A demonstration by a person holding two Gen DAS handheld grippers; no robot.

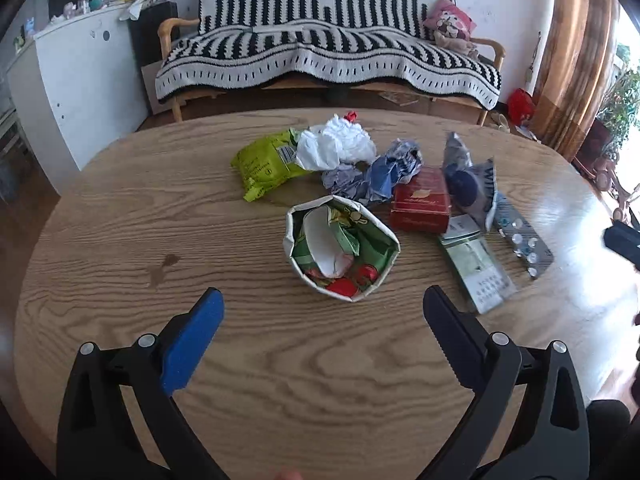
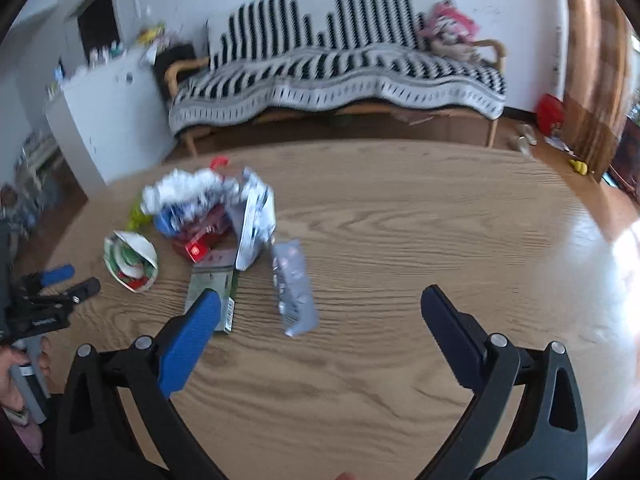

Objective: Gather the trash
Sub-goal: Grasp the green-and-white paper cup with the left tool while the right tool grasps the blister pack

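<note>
While both tools hang wide and empty, my left tool (image 1: pixel 322 300) faces the folded paper box (image 1: pixel 342 246) mid-bench; my right tool (image 2: pixel 320 306) nears the silver blister strip (image 2: pixel 294 288). That flat foil may skid away.

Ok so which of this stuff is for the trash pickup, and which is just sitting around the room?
For the job: folded paper bin, green snack bag, white crumpled plastic, crumpled blue paper, red box, pill blister, green-white carton.

Just there: striped sofa, pink cushion, white cabinet, curtain.
</note>
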